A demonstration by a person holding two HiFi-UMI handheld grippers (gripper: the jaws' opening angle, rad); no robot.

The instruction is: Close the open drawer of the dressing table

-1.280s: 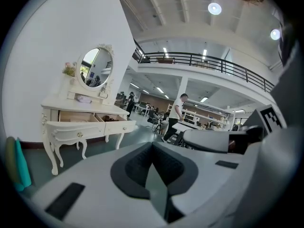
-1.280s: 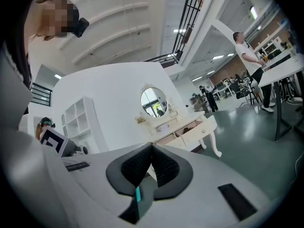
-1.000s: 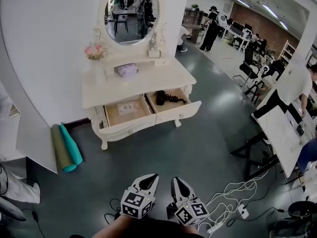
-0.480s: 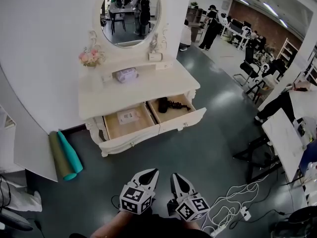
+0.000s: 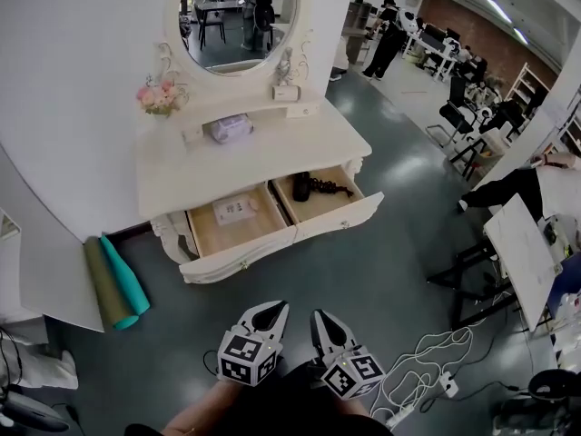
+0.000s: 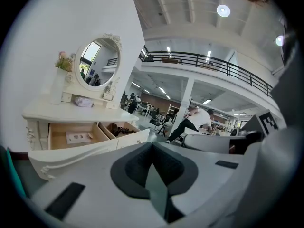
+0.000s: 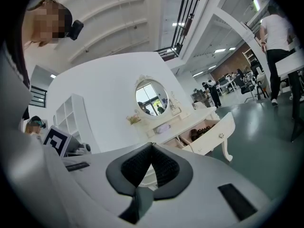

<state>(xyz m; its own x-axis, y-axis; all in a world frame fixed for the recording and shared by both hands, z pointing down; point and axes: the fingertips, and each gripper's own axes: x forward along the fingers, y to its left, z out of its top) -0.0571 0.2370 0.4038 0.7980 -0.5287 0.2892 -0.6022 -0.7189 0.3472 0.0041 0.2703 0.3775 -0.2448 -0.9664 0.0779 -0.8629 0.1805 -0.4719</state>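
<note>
Drawers (image 5: 272, 218) of the dressing table (image 5: 245, 157) both stand pulled out in the head view, with a paper (image 5: 234, 211) in one and a dark hair dryer (image 5: 316, 187) in the other. The mirror (image 5: 238, 12) is cut off at the top, more than half a second ago. Low down, the left gripper (image 5: 275, 310) and right gripper (image 5: 320, 319) hang well short of the table. The left gripper view shows its jaws clenched on nothing, and the paper is plain there. In the right gripper view the jaws are likewise pressed together and empty. Only one drawer's knob (image 7: 221, 136) is clear, the other drawer half hidden behind the jaws.

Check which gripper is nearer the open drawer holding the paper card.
Left. The left gripper hangs in front of that drawer; the right gripper is off to its right, farther; neither touches.
</note>
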